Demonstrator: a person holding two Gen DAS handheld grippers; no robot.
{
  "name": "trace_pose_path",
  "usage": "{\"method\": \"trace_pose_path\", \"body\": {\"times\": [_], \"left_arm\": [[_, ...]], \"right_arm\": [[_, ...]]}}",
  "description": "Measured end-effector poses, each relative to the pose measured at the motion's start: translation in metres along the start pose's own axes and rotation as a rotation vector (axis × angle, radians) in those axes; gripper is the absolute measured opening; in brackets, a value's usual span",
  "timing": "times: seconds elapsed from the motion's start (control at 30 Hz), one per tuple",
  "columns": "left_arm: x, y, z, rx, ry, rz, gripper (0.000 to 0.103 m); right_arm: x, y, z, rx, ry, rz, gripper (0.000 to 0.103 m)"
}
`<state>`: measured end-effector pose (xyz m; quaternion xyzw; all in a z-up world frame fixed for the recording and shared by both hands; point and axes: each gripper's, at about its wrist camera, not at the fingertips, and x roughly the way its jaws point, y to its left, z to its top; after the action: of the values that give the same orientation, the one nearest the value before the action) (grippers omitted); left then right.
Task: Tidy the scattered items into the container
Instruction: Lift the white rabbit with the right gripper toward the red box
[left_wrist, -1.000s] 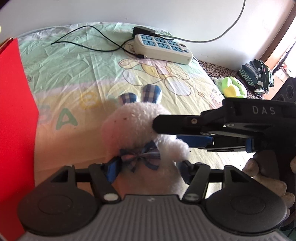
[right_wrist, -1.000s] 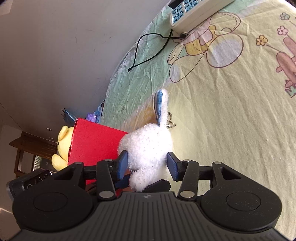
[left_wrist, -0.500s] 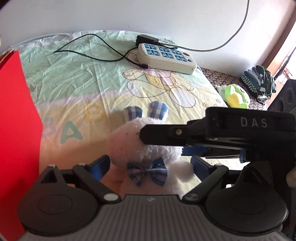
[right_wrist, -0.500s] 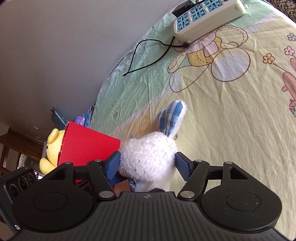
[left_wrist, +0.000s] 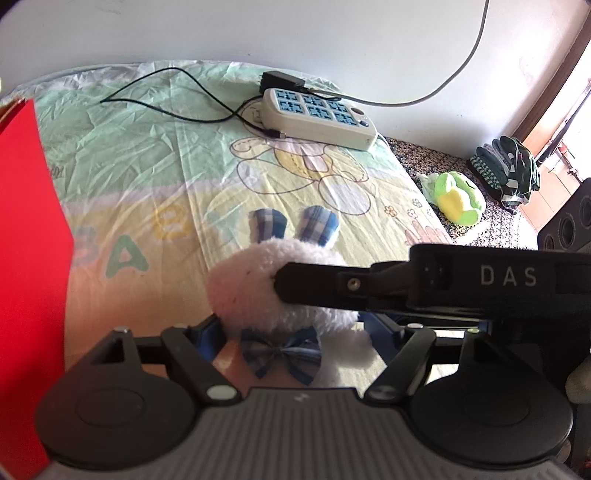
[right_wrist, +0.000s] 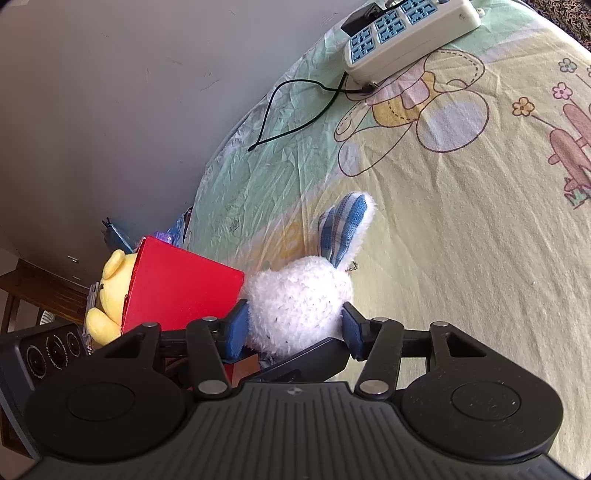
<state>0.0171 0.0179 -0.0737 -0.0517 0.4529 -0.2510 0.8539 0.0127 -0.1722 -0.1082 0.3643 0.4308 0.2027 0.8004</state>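
Plush rabbit: white fleece toy with blue-check ears and bow tie, lying on the printed sheet, just beside the red container.
Feel, judged: light, soft, squashes under pressure. Fleece gives pads good purchase, so unlikely to slip. Nothing fragile except perhaps the small chain near the ear.
Where to hold: round head or body, the fullest part. Ears and bow are floppy and would let the toy swing.
Left gripper: jaws closing, the bow and lower body between them. The left pad appears to stand just clear of the fleece; the right one is hidden behind the other tool, so a firm hold is not shown.
Right gripper: jaws closing, both blue pads against the sides of the white head, fleece bulging slightly between them. Reads as a grip.
Crowding: both tools are on one small toy, the right gripper's finger crossing the left wrist view. Risk of them knocking together.
Container: a yellow plush shows at its far side. Its opening is not visible from here.
Open room: sheet broad and bare around the rabbit. Power strip and black cable sit well apart, near the wall.
Edges: bed edge lies to the right, green plush and gloves beyond it.
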Motion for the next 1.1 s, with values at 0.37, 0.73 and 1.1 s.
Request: {"method": "trace_pose_path", "body": {"times": [0.37,0.73,1.1], "left_arm": [[-0.057,-0.014,0.002,0.088,-0.113,-0.069,0.077],[-0.134,0.009,-0.005,0.19,-0.224,-0.185,0.077],[-0.185,0.051,0.004,0.25,-0.301,-0.19,0.077]], "right_arm": [[-0.04,0.048,-0.018,-0.115,-0.148,-0.024,0.055],[-0.06,0.136,-0.062,-0.254,-0.397,-0.068,0.055],[-0.058,0.199,-0.085,-0.325,-0.504,-0.059,0.055]]}}
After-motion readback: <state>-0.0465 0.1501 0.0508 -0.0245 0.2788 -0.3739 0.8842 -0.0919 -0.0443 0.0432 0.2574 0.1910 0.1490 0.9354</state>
